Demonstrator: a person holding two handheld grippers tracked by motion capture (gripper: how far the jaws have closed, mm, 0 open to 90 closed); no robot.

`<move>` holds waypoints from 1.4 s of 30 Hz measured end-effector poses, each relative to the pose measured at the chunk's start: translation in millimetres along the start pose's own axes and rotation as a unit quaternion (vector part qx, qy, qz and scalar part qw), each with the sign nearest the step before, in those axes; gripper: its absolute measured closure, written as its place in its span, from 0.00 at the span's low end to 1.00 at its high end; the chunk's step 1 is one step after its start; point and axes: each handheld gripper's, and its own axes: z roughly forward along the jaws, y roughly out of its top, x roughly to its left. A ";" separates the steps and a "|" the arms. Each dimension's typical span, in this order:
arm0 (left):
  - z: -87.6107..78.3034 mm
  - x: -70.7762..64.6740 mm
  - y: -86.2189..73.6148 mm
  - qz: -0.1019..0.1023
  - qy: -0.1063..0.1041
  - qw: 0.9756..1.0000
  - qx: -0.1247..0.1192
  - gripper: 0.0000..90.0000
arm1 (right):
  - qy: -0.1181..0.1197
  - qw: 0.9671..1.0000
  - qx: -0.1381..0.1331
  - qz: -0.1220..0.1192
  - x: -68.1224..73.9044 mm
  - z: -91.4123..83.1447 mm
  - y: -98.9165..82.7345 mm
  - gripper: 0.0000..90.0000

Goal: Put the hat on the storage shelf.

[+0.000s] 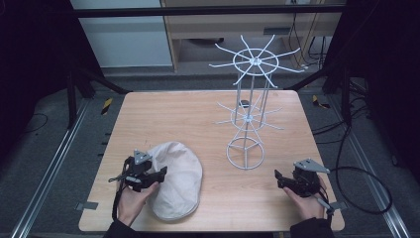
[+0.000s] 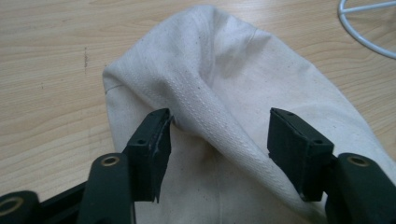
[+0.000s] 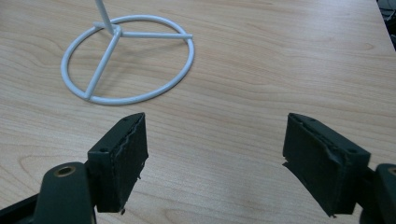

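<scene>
- cream cloth cap (image 1: 176,179) lies flat near the near-left edge of the wooden table (image 1: 208,114); no writing can be read on it.
- left gripper (image 2: 219,135) sits low at the cap's left side, jaws spread around a raised stitched fold, left jaw touching the cloth.
- right gripper (image 3: 215,140) rests at near right over bare wood, jaws spread, holding nothing.
- white wire rack (image 1: 250,99) stands upright right of centre, between cap and right gripper but farther back.

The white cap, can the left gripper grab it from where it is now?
Probably yes. The left gripper is open right over the white cap, with a raised fold of cloth between its fingers. Nothing lies between them, so closing should pinch the fold.
</scene>
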 end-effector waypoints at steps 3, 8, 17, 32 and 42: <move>4.2 1.1 -0.2 -0.006 0.001 1.000 0.010 0.53 | -0.001 1.000 0.001 -0.001 -0.8 0.6 -0.3 0.25; 6.7 2.6 1.6 -0.023 -0.009 1.000 0.013 0.72 | 0.001 1.000 -0.001 0.003 -2.1 0.3 -0.3 0.26; 8.1 4.5 4.1 -0.039 -0.015 0.999 0.010 0.93 | 0.002 1.000 0.001 0.004 -2.8 0.8 -0.6 0.26; -8.9 -2.0 9.7 -0.033 -0.050 0.997 -0.045 0.98 | 0.004 1.000 0.000 0.010 -6.2 -0.4 -1.3 0.26; -42.3 -4.7 16.2 -0.027 -0.082 0.990 -0.115 0.99 | 0.005 1.000 -0.004 0.010 -7.7 -1.1 -1.4 0.26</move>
